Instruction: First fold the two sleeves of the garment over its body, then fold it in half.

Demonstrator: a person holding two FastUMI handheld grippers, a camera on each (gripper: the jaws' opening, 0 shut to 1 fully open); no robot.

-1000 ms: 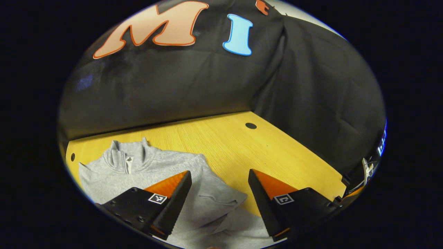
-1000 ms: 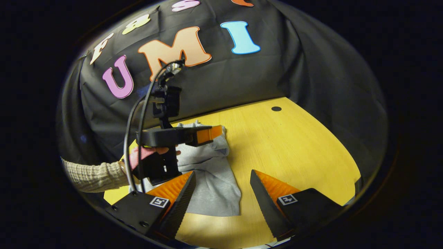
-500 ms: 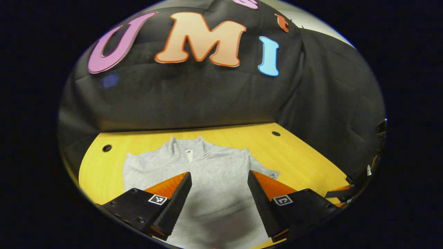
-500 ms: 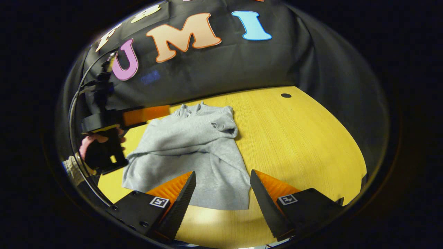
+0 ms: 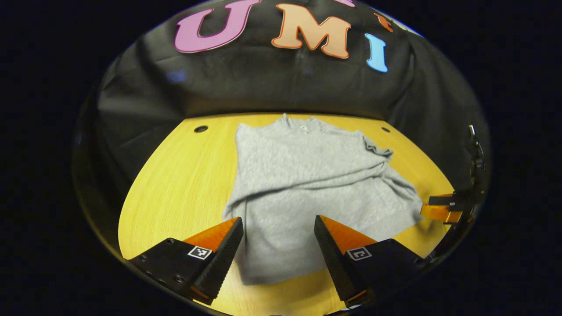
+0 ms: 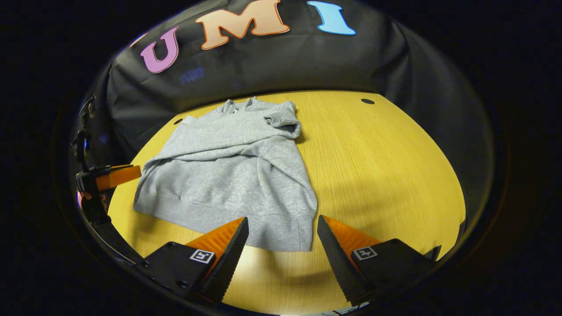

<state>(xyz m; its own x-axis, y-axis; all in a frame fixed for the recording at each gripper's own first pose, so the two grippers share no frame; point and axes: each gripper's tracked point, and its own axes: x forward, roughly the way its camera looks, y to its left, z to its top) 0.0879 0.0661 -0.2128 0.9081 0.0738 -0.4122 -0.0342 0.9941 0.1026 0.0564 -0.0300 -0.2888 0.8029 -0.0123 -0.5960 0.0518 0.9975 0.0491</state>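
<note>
A grey sweatshirt (image 5: 307, 184) lies flat on the yellow wooden table (image 5: 175, 184), collar toward the back wall, both sleeves folded across its body. In the right gripper view the sweatshirt (image 6: 232, 175) has a bunched cuff near the collar's right side. My left gripper (image 5: 276, 259) is open above the hem's near-left corner, holding nothing. My right gripper (image 6: 281, 259) is open just short of the hem's near-right corner, empty. The left gripper (image 6: 109, 177) also appears at the far left of the right gripper view, and the right gripper (image 5: 443, 210) at the right edge of the left gripper view.
Black cloth walls close the table at the back and sides. Round cable holes (image 5: 201, 129) (image 6: 367, 101) sit near the back corners. Bare tabletop (image 6: 386, 175) stretches to the right of the sweatshirt.
Both grippers have pulled back toward the near edge, away from the collar, so the whole folded sweatshirt is in sight. The left gripper has swung left off the garment.
</note>
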